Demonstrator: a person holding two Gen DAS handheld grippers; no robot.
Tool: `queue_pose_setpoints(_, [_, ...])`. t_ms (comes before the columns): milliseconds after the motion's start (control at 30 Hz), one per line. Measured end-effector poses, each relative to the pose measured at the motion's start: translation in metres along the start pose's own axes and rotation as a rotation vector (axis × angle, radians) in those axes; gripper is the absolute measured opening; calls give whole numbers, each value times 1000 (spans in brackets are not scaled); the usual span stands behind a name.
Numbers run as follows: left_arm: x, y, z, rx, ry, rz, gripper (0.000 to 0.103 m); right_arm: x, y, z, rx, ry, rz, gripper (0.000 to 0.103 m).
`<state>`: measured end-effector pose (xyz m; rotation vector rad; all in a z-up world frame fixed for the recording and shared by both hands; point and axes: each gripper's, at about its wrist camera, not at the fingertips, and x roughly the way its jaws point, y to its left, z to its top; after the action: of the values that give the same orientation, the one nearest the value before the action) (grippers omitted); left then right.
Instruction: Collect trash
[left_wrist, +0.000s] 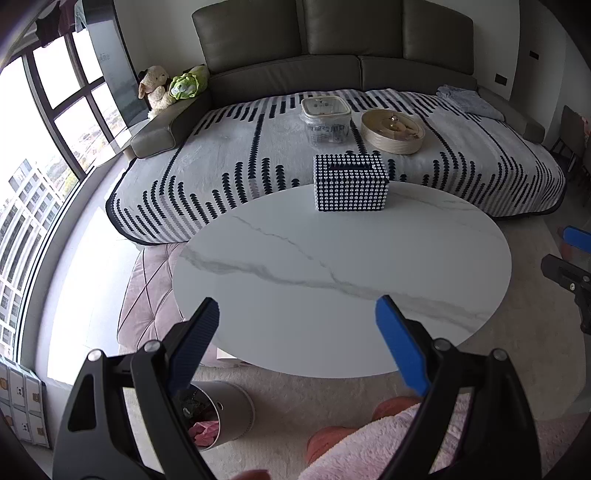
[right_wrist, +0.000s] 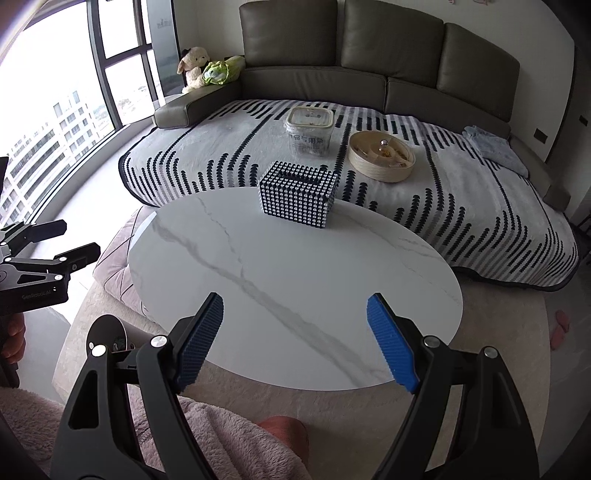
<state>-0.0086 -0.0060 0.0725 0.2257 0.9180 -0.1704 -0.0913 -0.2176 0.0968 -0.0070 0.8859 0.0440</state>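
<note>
- Left wrist view: the left gripper (left_wrist: 297, 343) is seen spread wide with nothing between its ribbed blue pads (left_wrist: 400, 347), held above the near edge of an oval table (left_wrist: 343, 280) of white, grey-veined marble.
- On the floor at near left, beside the table, a cylindrical metal bin (left_wrist: 225, 413) is seen, with pink and dark scraps of trash (left_wrist: 205, 430) lying inside it.
- A box-shaped tissue holder (left_wrist: 351, 182), studded with rows of pale beads on dark ground, is set at the far edge of the table.
- Right wrist view: the right gripper (right_wrist: 295, 341) is likewise held wide open and empty over the near side of the marble top.
- On the striped, fleecy blanket (right_wrist: 236, 147) covering the sofa, a clear square tub (right_wrist: 309, 131) and a round, ribbed, cream tray (right_wrist: 380, 157) are placed side by side.
</note>
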Motion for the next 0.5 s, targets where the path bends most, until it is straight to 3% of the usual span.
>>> queue_pose_setpoints(500, [1,-6,0,32,9,-22,87,4,-4,-2,20,32,19,77])
